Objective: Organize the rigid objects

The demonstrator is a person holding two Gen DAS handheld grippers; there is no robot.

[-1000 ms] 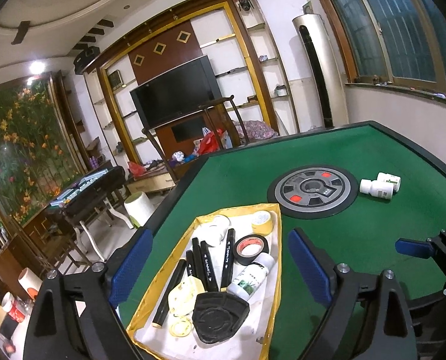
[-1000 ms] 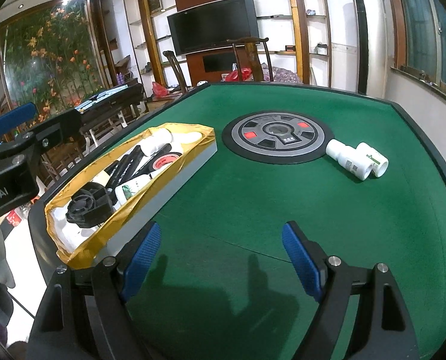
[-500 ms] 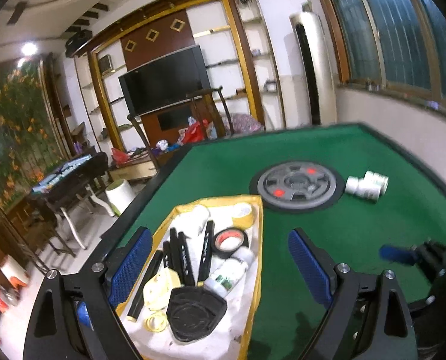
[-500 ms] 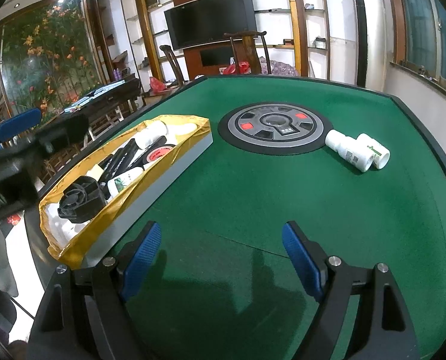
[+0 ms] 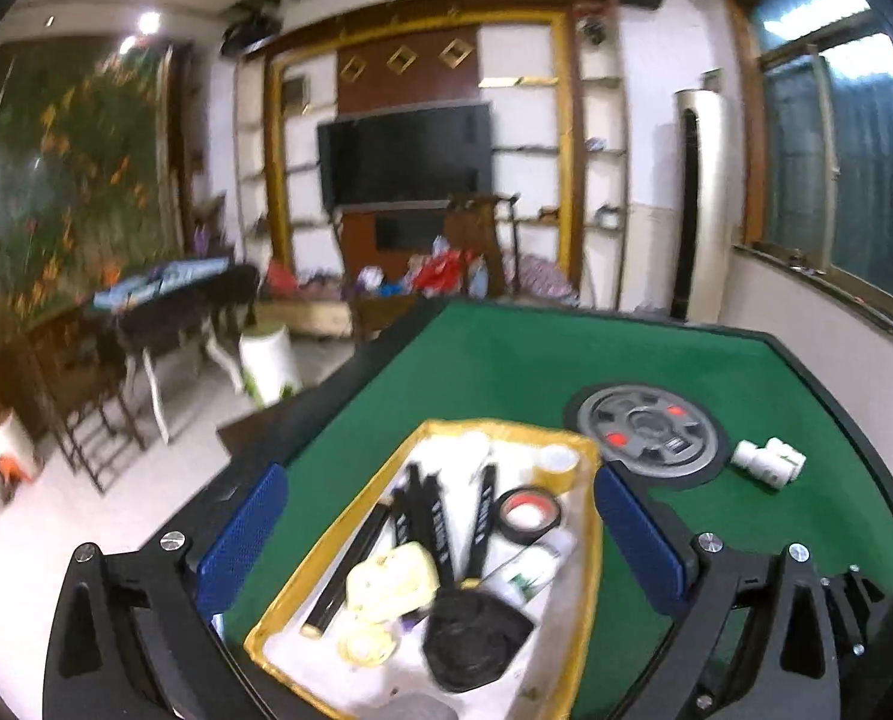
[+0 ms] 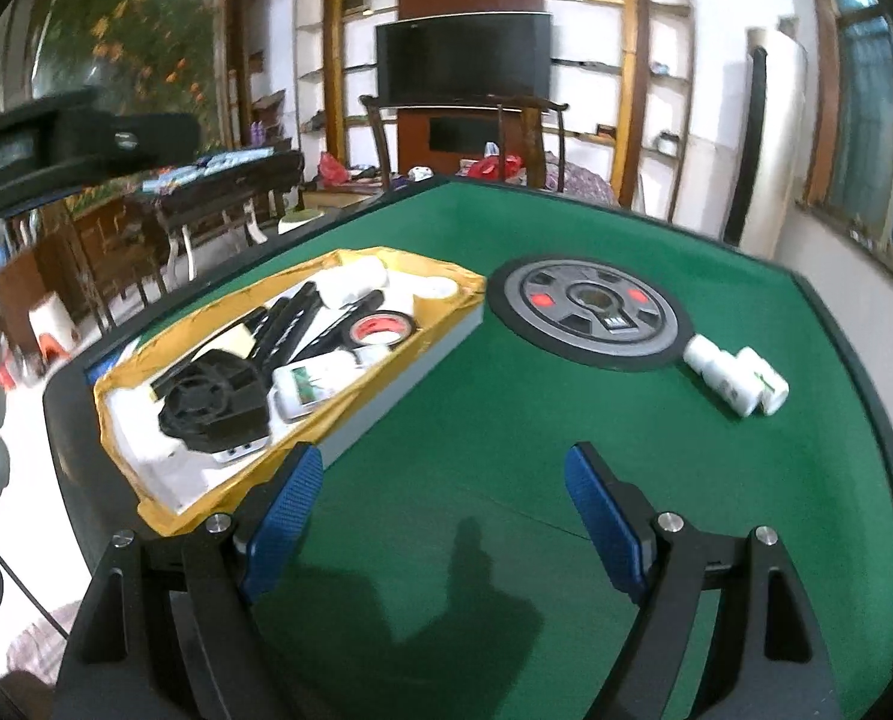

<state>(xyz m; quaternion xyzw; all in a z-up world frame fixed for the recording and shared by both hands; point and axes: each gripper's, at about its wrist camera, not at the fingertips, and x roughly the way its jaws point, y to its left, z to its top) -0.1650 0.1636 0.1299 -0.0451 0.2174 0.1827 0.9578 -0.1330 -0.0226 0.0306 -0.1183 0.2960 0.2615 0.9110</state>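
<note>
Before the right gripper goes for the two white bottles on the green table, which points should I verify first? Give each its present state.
1. Right gripper open and holding nothing: ok.
2. Left gripper open, over the tray, clear of the bottles: ok.
3. Bottles in view, lying side by side on the felt: ok.
4. Felt between right gripper and bottles free of objects: ok.
5. Room in the tray for both bottles: cannot tell, it looks crowded.
6. Bottle caps closed: cannot tell.
</note>
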